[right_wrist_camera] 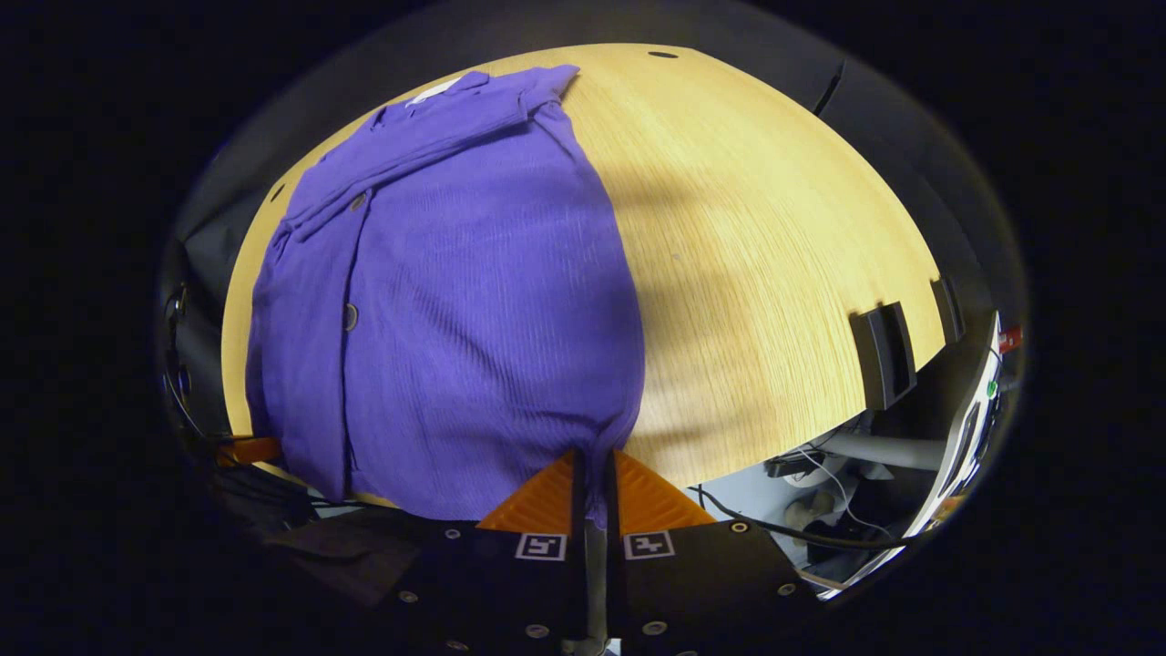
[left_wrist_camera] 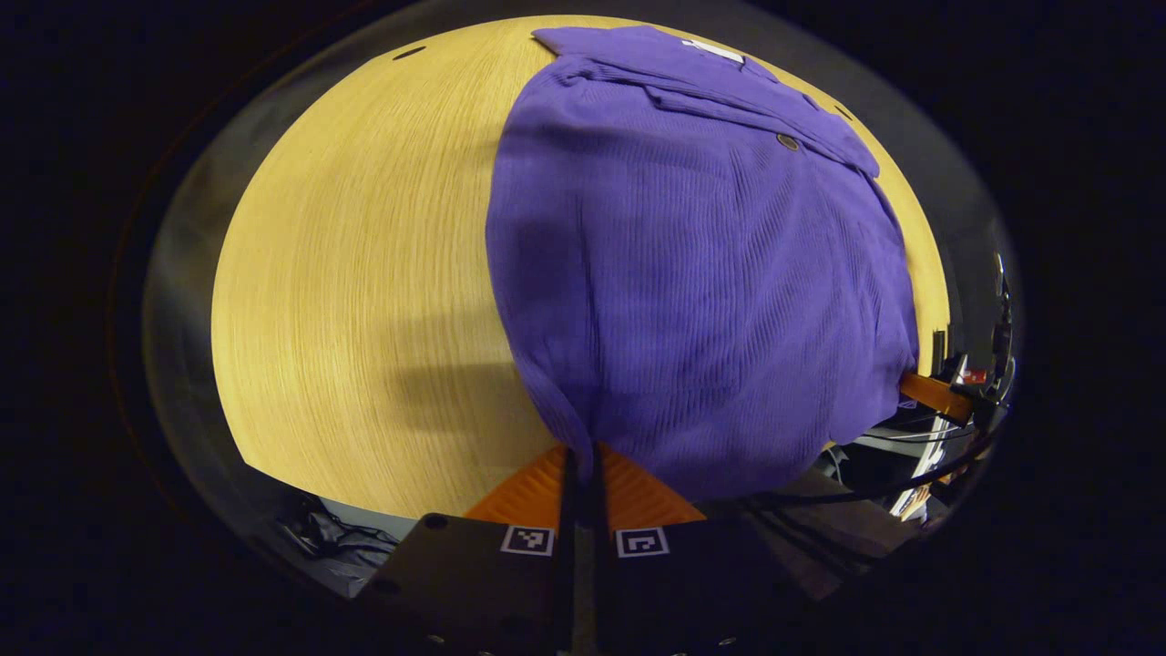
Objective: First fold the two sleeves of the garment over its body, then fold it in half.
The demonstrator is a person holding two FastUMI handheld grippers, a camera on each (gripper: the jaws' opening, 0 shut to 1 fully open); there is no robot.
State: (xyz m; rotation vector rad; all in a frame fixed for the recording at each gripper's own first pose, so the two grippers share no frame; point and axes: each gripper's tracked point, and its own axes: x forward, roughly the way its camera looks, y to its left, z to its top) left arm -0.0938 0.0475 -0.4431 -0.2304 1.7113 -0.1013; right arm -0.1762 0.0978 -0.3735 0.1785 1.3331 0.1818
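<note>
Left gripper view: left tongs [left_wrist_camera: 583, 465] pinch the purple shirt [left_wrist_camera: 701, 273] hem; right tongs [right_wrist_camera: 594, 469] clamp its other corner, shirt spread ahead on the tabletop [right_wrist_camera: 774, 228].

A light wooden table [left_wrist_camera: 364, 273] holds a purple shirt [left_wrist_camera: 692, 292] lying flat. In the left gripper view the shirt lies toward 3 o'clock, with bare wood toward 9 o'clock.
</note>
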